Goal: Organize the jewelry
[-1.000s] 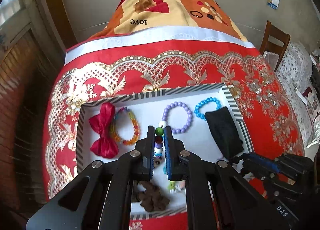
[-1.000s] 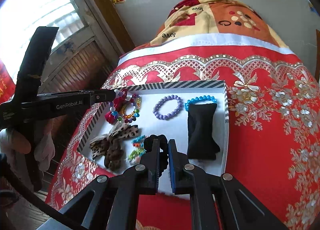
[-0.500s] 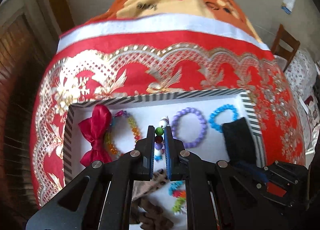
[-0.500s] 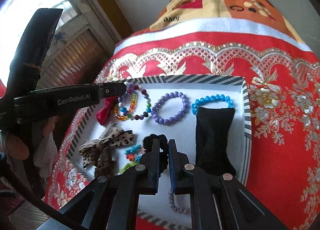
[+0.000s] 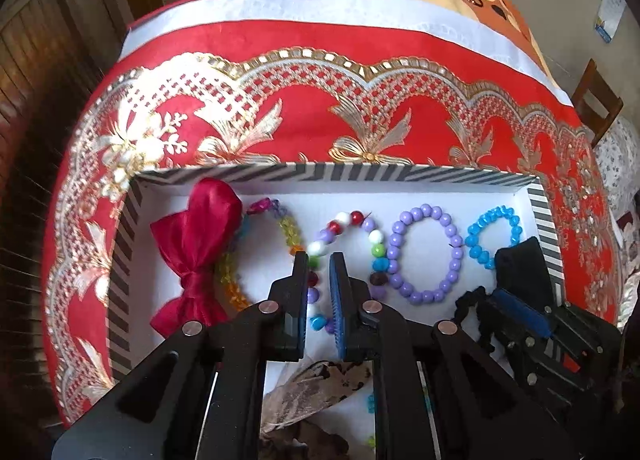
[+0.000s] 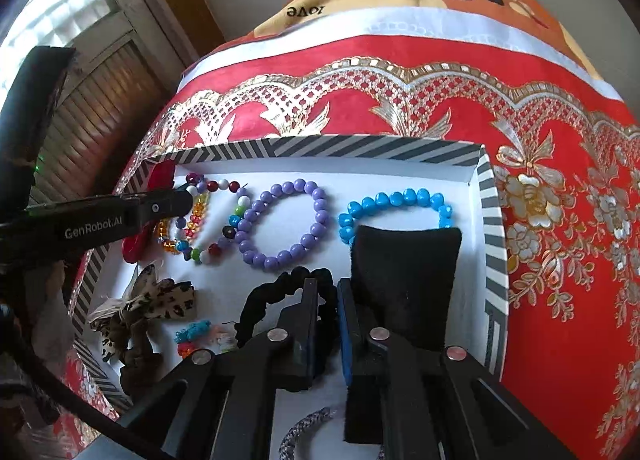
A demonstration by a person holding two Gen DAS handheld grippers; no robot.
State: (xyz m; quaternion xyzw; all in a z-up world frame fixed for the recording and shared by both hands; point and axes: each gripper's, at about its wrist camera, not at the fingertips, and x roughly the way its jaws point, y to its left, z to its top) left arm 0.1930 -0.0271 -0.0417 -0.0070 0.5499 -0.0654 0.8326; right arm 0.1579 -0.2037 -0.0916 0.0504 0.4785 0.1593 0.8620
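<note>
A white tray with a striped rim [image 5: 360,172] [image 6: 360,146] lies on the red patterned cloth. My left gripper [image 5: 319,260] is shut on a multicoloured bead bracelet [image 5: 360,220] [image 6: 224,188], which lies on the tray floor between the orange-yellow bracelet [image 5: 288,228] and the purple bracelet [image 5: 428,256] [image 6: 288,220]. A blue bracelet [image 5: 492,236] [image 6: 396,200] lies to the right. My right gripper [image 6: 328,284] is nearly shut over a black scrunchie [image 6: 280,288] beside a black pouch [image 6: 404,260]; whether it grips anything is unclear.
A red satin bow [image 5: 196,252] lies at the tray's left. A leopard-print bow [image 6: 156,300], a small coloured bead piece [image 6: 192,336] and a grey braided band [image 6: 304,428] lie near the front. A wooden chair [image 5: 596,100] stands at far right.
My left gripper has lowered with the multicoloured bracelet, which now rests spread on the tray floor beside the purple one. My right gripper has moved closer over the scrunchie.
</note>
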